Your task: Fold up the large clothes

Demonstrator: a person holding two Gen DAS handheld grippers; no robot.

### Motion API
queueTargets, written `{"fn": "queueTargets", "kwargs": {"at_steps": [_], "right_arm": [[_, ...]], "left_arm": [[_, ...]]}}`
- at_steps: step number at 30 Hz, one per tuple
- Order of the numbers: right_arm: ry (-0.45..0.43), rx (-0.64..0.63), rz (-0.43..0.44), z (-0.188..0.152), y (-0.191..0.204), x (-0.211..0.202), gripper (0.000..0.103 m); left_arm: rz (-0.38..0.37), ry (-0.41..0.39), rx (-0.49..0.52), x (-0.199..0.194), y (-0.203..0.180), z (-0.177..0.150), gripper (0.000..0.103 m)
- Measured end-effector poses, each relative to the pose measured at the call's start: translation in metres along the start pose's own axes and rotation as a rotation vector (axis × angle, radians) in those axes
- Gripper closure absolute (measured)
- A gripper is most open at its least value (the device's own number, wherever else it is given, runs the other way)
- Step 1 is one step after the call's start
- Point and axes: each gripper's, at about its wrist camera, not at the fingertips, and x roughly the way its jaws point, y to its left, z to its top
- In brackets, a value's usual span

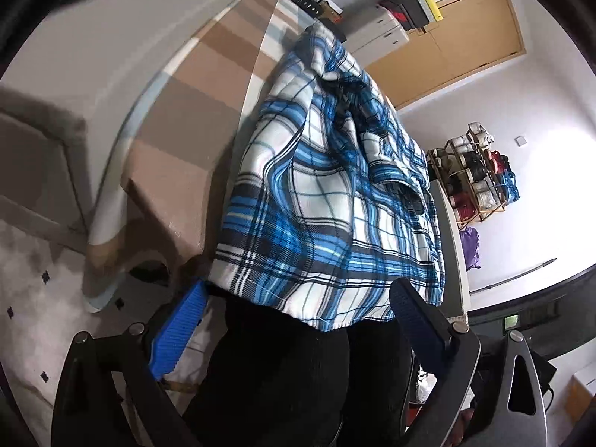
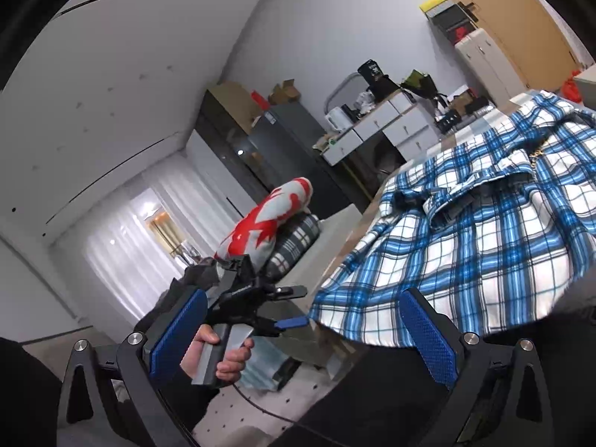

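Observation:
A blue, white and black plaid shirt lies spread and rumpled on a table with a beige and white striped cloth. Its hem hangs over the near edge. My left gripper is open, its blue pads on either side of the hem just below it, holding nothing. In the right wrist view the same shirt lies to the right. My right gripper is open and empty, off the table's corner. The left gripper shows there in a hand, its blue fingers at the shirt's near corner.
My black trousers fill the space under the hem. A red and white pillow lies on folded plaid bedding beyond. White drawers and a dark cabinet stand at the back. A shelf rack stands by the wall.

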Motion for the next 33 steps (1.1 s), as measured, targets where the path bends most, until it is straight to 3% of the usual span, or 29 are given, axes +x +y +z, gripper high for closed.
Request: {"fn": "queueTargets", "kwargs": {"at_steps": [5, 10, 12, 20, 23, 27, 30, 33], "right_arm": [[-0.008, -0.028, -0.014, -0.003, 0.01, -0.006, 0.0], [-0.02, -0.07, -0.026, -0.005, 0.021, -0.011, 0.0], [-0.014, -0.073, -0.031, -0.006, 0.024, -0.012, 0.0], [0.007, -0.038, -0.021, -0.012, 0.025, -0.01, 0.0], [0.0, -0.033, -0.008, -0.013, 0.027, -0.011, 0.0], [0.008, -0.037, -0.019, -0.015, 0.03, -0.01, 0.0], [0.017, -0.017, -0.011, -0.016, 0.029, -0.011, 0.0], [0.01, -0.033, -0.025, -0.016, 0.031, -0.014, 0.0]], "left_arm": [[0.005, -0.03, -0.007, 0.013, 0.004, 0.003, 0.008], [-0.101, -0.054, -0.055, 0.007, 0.011, -0.001, 0.008], [-0.176, -0.057, -0.066, 0.002, 0.012, -0.005, 0.015], [-0.272, -0.141, 0.047, -0.03, -0.014, -0.008, 0.016], [-0.248, -0.143, 0.115, -0.031, -0.03, -0.004, 0.016], [-0.178, -0.16, 0.133, -0.019, -0.027, -0.002, 0.016], [-0.149, -0.163, 0.093, -0.012, -0.011, -0.001, 0.016], [-0.175, -0.199, 0.021, -0.017, 0.006, -0.002, 0.016]]}}
